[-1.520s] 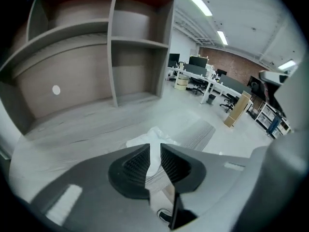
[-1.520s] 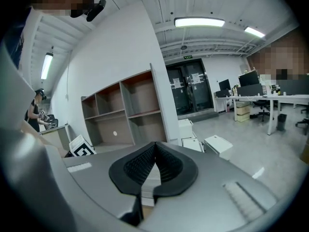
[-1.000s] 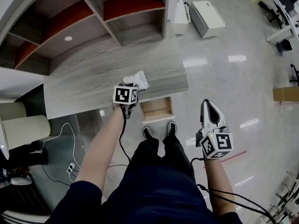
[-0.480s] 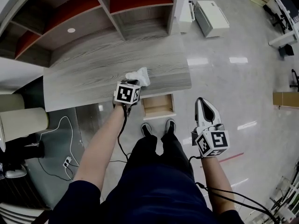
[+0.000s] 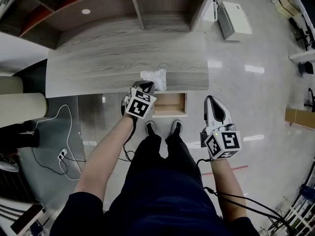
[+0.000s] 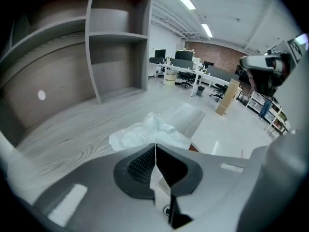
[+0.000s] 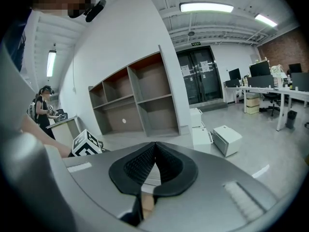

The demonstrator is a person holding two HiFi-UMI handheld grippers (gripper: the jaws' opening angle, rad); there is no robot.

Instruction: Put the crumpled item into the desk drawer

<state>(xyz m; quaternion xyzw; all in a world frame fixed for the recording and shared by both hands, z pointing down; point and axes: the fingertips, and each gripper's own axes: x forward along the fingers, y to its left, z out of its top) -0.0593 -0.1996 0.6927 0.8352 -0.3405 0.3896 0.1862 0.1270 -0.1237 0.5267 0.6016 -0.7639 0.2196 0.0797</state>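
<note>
The open drawer [image 5: 169, 105] juts past the desk [image 5: 98, 63] edge, open from above; the shelf unit [image 5: 140, 6] walls the desk's rear.

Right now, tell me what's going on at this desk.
A person stands at a wood-grain desk with a gripper in each hand. The left gripper has its jaws shut on a crumpled white item at the desk's front edge, just above the open drawer. The item is not yet in the drawer. The right gripper hangs off to the drawer's right over the floor, jaws together and holding nothing.
</note>
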